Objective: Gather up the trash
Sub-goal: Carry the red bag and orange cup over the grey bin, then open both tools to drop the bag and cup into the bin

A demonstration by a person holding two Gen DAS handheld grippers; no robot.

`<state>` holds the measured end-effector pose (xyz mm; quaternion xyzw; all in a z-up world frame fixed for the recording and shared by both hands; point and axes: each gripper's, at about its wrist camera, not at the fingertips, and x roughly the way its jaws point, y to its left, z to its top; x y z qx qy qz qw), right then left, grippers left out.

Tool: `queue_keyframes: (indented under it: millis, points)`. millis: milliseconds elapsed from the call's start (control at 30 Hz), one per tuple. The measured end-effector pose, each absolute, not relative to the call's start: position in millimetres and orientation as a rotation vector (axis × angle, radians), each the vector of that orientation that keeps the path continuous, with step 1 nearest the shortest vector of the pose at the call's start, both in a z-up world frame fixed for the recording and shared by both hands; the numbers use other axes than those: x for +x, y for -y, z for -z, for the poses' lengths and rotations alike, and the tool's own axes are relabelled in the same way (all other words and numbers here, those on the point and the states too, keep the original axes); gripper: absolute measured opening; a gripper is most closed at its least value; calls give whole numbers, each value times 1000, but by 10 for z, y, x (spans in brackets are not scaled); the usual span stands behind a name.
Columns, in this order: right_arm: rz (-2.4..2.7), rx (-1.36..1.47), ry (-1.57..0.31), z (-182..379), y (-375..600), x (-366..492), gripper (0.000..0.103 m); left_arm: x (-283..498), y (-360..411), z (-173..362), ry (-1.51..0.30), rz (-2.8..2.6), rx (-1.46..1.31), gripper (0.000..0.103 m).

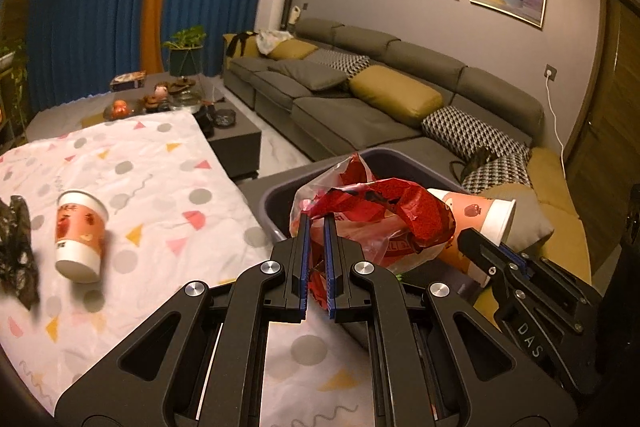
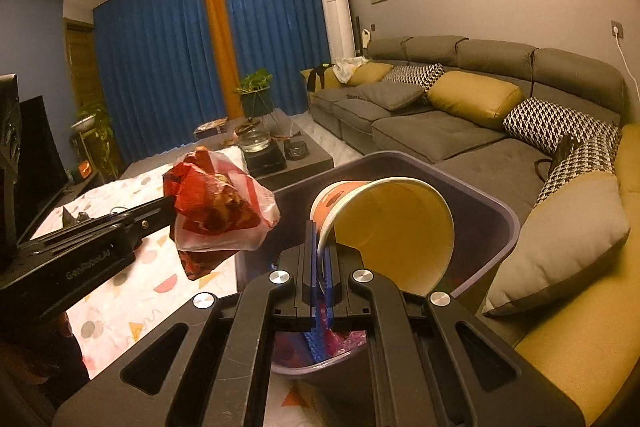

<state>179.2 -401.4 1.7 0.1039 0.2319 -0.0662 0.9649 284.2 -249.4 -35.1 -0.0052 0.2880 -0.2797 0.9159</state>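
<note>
My left gripper (image 1: 317,219) is shut on a crumpled red and clear plastic bag (image 1: 376,211), held at the near rim of a grey-purple bin (image 1: 272,197). My right gripper (image 2: 319,235) is shut on the rim of an orange-printed paper cup (image 2: 392,227), which is tilted on its side over the bin (image 2: 510,217). Each view shows the other hand's load: the right gripper (image 1: 472,241) with its cup (image 1: 472,217), and the left gripper (image 2: 170,203) with the bag (image 2: 220,211). A second paper cup (image 1: 80,235) lies on the patterned tablecloth (image 1: 160,187), with a crumpled black wrapper (image 1: 16,247) to its left.
A grey sofa (image 1: 360,115) with yellow and houndstooth cushions runs along the right wall, close behind the bin. A dark coffee table (image 1: 236,135) with bowls and ornaments stands beyond the cloth. A potted plant (image 1: 186,51) stands by blue curtains. A TV (image 2: 38,155) is at the left.
</note>
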Motion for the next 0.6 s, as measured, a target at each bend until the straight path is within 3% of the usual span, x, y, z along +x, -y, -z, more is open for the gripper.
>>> queue_keyframes:
  millis: [600]
  points:
    - [171,254,-491,74,4108,1955,4,3121,2759,615,-678,639,-20,7]
